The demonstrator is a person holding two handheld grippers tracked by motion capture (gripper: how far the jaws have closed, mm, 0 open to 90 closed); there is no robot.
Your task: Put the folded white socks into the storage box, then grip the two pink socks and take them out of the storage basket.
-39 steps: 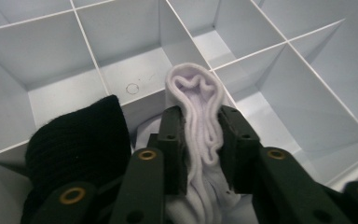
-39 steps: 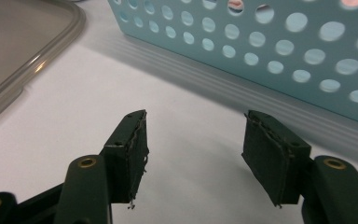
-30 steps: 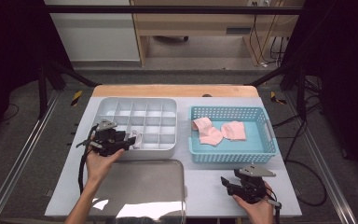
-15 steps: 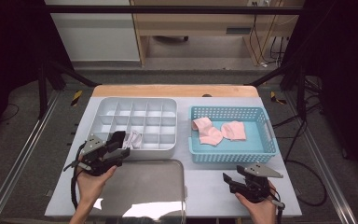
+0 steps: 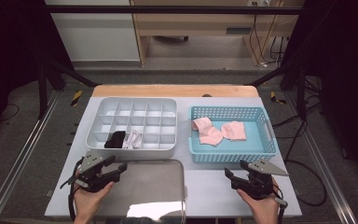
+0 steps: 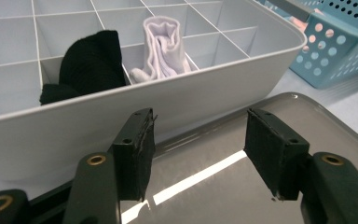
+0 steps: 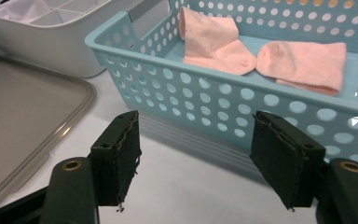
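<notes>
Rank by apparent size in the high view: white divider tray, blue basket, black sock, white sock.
1. White divider tray and blue basket: near alike, unranked.
2. Black sock and white sock: both small, near alike.

Divided tray [image 5: 133,125] left of basket [image 5: 233,149], flat tray [image 5: 144,186] in front

We note a blue perforated basket [image 5: 261,150] on the table's right, holding two pink socks [image 5: 219,131] lying flat, just touching. Behind the white table [image 5: 205,191] stands a wooden bench [image 5: 186,28]; cables [image 5: 265,39] hang at its right.
</notes>
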